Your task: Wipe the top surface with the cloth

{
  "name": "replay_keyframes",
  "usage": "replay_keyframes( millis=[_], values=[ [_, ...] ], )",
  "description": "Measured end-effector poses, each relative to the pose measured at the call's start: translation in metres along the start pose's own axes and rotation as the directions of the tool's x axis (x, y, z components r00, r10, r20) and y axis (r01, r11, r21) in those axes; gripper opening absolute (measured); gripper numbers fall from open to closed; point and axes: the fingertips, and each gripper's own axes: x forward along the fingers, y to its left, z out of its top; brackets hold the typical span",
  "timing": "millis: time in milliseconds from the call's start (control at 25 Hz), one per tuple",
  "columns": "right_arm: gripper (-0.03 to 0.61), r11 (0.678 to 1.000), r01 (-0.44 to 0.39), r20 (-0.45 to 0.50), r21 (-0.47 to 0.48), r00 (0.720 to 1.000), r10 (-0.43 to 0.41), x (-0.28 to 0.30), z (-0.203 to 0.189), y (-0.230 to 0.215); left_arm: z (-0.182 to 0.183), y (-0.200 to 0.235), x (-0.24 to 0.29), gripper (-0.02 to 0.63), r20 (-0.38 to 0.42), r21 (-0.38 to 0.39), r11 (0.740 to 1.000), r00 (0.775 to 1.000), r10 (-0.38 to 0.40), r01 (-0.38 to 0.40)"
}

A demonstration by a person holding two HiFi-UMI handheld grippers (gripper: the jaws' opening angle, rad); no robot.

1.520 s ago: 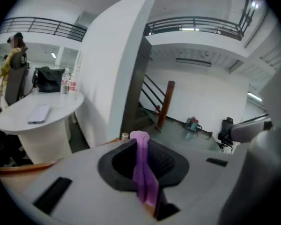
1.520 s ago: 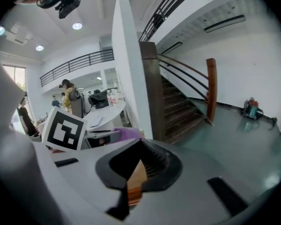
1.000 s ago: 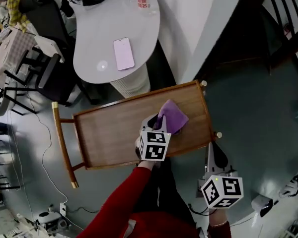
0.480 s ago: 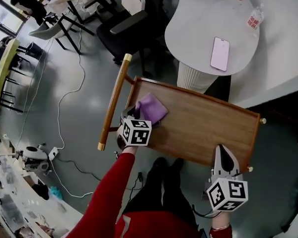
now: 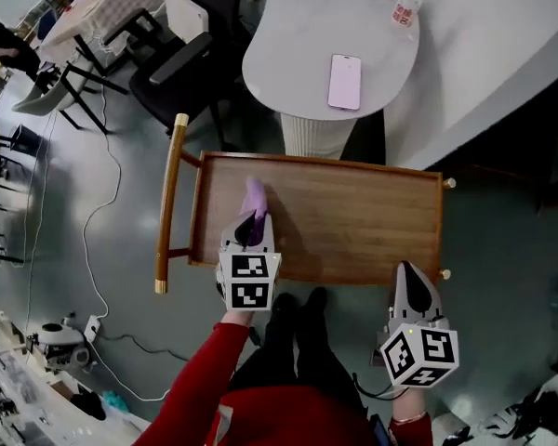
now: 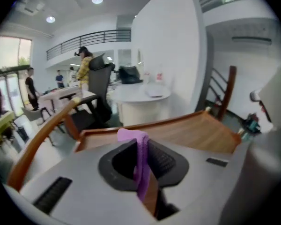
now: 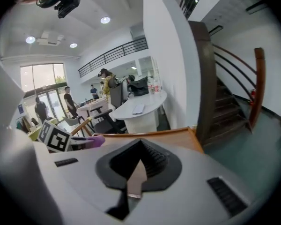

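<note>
The wooden top (image 5: 353, 221) is a rimmed tray on a cart. My left gripper (image 5: 253, 221) is over its left part, near the front rim, shut on the purple cloth (image 5: 253, 197). The cloth sticks out past the jaws as a narrow fold over the wood. In the left gripper view the cloth (image 6: 141, 161) hangs pinched between the jaws, with the top (image 6: 192, 130) beyond it. My right gripper (image 5: 410, 275) is shut and holds nothing, just off the front right corner. The right gripper view shows the cloth (image 7: 92, 141) at the left over the top (image 7: 150, 134).
A wooden handle bar (image 5: 167, 203) runs along the cart's left end. Behind the cart stands a white round table (image 5: 288, 54) with a phone (image 5: 344, 80) and bottles (image 5: 405, 7). Black chairs (image 5: 167, 63) stand at the back left. A staircase (image 7: 234, 102) rises at the right.
My left gripper has carried the cloth from the top's right part across to its left part. The cloth now shows as a narrower fold. My right gripper has stayed by the front right corner.
</note>
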Motion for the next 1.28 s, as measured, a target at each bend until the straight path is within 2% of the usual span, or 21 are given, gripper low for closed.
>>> replay_keyframes(
  millis=[40,80,160,240,320,400,480,520,600,680,760,920,1040,1120,1160,1280],
  values=[
    [0.005,0.999,0.049,0.015,0.02,0.999,-0.049,-0.012,-0.002,-0.013,0.012,-0.042,0.0,0.052,0.029,0.004,0.994,0.994,-0.106,0.105],
    [0.005,0.994,0.1,0.028,0.041,0.994,-0.101,-0.026,-0.004,-0.026,0.023,-0.084,0.0,0.052,0.05,0.011,0.978,0.977,-0.209,0.209],
    [0.005,0.976,0.201,0.05,0.09,0.977,-0.206,-0.056,-0.01,-0.051,0.036,-0.165,-0.004,0.052,0.062,0.029,0.924,0.922,-0.383,0.382],
    [0.005,0.949,0.285,0.064,0.138,0.953,-0.296,-0.086,-0.017,-0.074,0.042,-0.237,-0.007,0.052,0.054,0.028,0.86,0.858,-0.51,0.51],
    [0.005,0.917,0.353,0.069,0.185,0.926,-0.371,-0.115,-0.027,-0.096,0.043,-0.299,-0.011,0.052,0.038,0.043,0.799,0.798,-0.602,0.6],
    [0.005,0.886,0.407,0.069,0.221,0.9,-0.431,-0.14,-0.036,-0.111,0.04,-0.348,-0.017,0.052,0.009,0.091,0.747,0.749,-0.662,0.659],
    [0.005,0.865,0.44,0.068,0.243,0.882,-0.467,-0.155,-0.043,-0.12,0.034,-0.377,-0.017,0.052,-0.025,0.126,0.719,0.726,-0.687,0.684],
    [0.005,0.859,0.447,0.068,0.249,0.877,-0.475,-0.159,-0.045,-0.123,0.028,-0.384,-0.013,0.052,-0.042,0.142,0.717,0.728,-0.684,0.682],
    [0.005,0.86,0.443,0.066,0.253,0.879,-0.472,-0.161,-0.047,-0.125,0.011,-0.386,0.0,0.052,-0.077,0.172,0.731,0.749,-0.659,0.661],
    [0.005,0.877,0.415,0.064,0.241,0.895,-0.441,-0.157,-0.047,-0.127,-0.01,-0.373,0.014,0.052,-0.122,0.172,0.763,0.782,-0.611,0.623],
    [0.005,0.906,0.365,0.061,0.213,0.921,-0.385,-0.142,-0.041,-0.127,-0.027,-0.344,0.026,0.052,-0.161,0.141,0.81,0.821,-0.548,0.569],
    [0.005,0.964,0.225,0.046,0.142,0.971,-0.234,-0.079,-0.023,-0.105,-0.05,-0.239,0.047,0.052,-0.195,0.06,0.912,0.901,-0.387,0.405],
    [0.005,0.992,0.101,0.029,0.08,0.994,-0.103,-0.036,-0.008,-0.058,-0.071,-0.132,0.039,0.052,-0.215,-0.027,0.976,0.952,-0.218,0.217],
    [0.005,1.0,0.004,0.011,0.029,1.0,-0.004,-0.018,0.002,-0.015,-0.084,-0.058,0.017,0.052,-0.216,-0.081,0.994,0.973,-0.084,0.068],
    [0.005,0.999,-0.047,-0.002,0.003,0.999,0.047,-0.012,0.006,0.007,-0.091,-0.024,0.003,0.052,-0.219,-0.105,0.994,0.976,-0.016,-0.008],
    [0.005,0.983,-0.175,-0.045,-0.061,0.984,0.172,0.006,0.013,0.056,-0.111,0.054,-0.033,0.052,-0.237,-0.146,0.968,0.957,0.168,-0.206]
  ],
)
